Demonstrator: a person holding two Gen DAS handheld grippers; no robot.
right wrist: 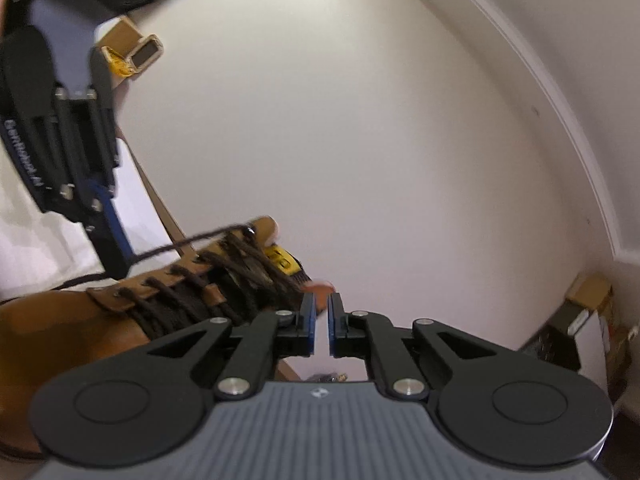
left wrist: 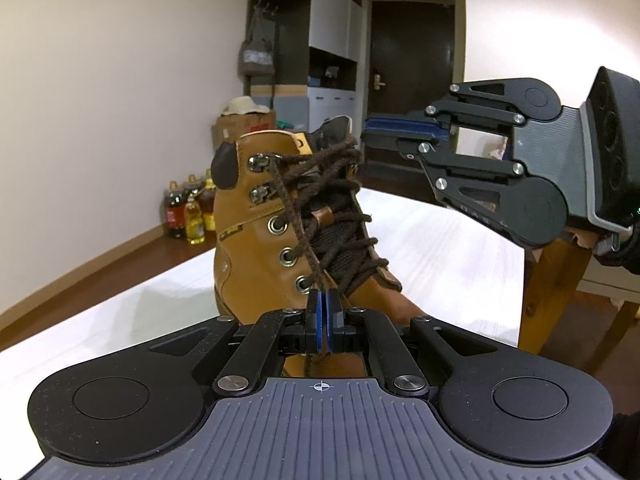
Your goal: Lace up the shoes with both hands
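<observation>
Nearest in the left wrist view, the left gripper (left wrist: 323, 300) is clamped on the brown lace (left wrist: 298, 220), its blue pads pressed together with the cord running taut up to a metal hook near the boot's collar. The job, as I judge it, is to keep that strand tight while the other end is gathered at the top; easing tension would likely loosen the crossings below. The lace is a rough, braided round cord, so it should hold well between the rubbery pads. The tan leather boot (left wrist: 256, 264) stands upright on the pale worktop (left wrist: 440, 248), smooth-skinned, with round metal eyelets and a dark padded collar. Beyond it, the right gripper (right wrist: 321, 304) hovers at the boot's top, its jaws a narrow slot apart with nothing visibly between them.
</observation>
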